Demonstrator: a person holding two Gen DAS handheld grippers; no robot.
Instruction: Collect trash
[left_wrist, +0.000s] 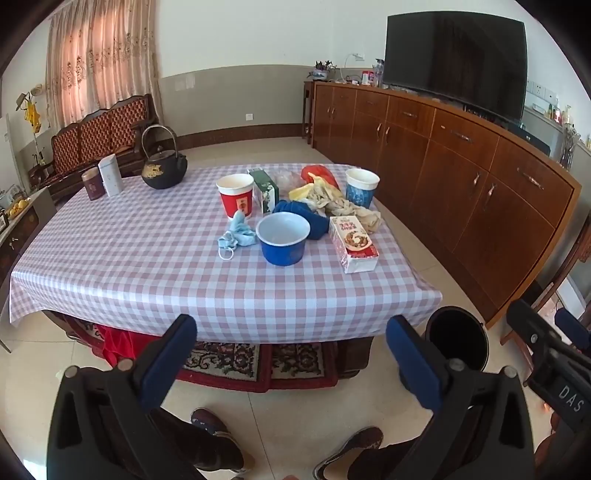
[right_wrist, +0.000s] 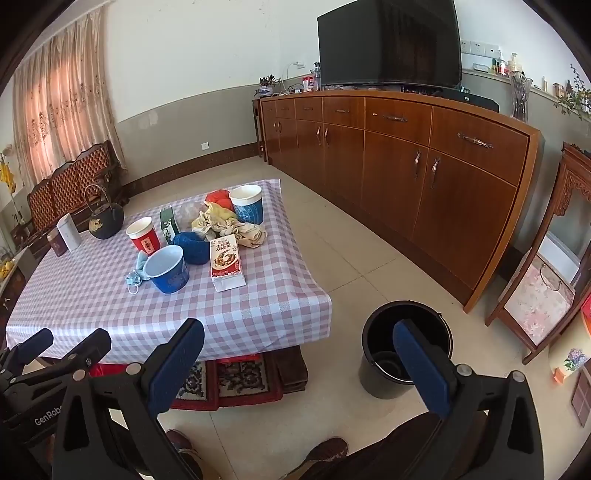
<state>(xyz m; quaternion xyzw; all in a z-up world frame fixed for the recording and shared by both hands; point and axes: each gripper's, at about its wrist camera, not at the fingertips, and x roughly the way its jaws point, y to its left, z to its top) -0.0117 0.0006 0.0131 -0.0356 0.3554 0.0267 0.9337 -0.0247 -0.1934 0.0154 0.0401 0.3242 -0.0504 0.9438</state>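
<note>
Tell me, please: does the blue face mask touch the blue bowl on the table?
Touching. In the right wrist view the face mask lies against the near-left side of the blue bowl with no tablecloth visible between them.

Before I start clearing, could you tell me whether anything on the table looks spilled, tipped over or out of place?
Nothing is spilled. A crumpled face mask lies loose beside the blue bowl, the red-and-white carton lies flat rather than standing, and yellow peels sprawl in a heap behind them. The paper cups stand upright.

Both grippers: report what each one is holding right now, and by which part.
Nothing is held. The left gripper and the right gripper both stand wide open with nothing between the jaws, short of the table. The trash is untouched.
</note>
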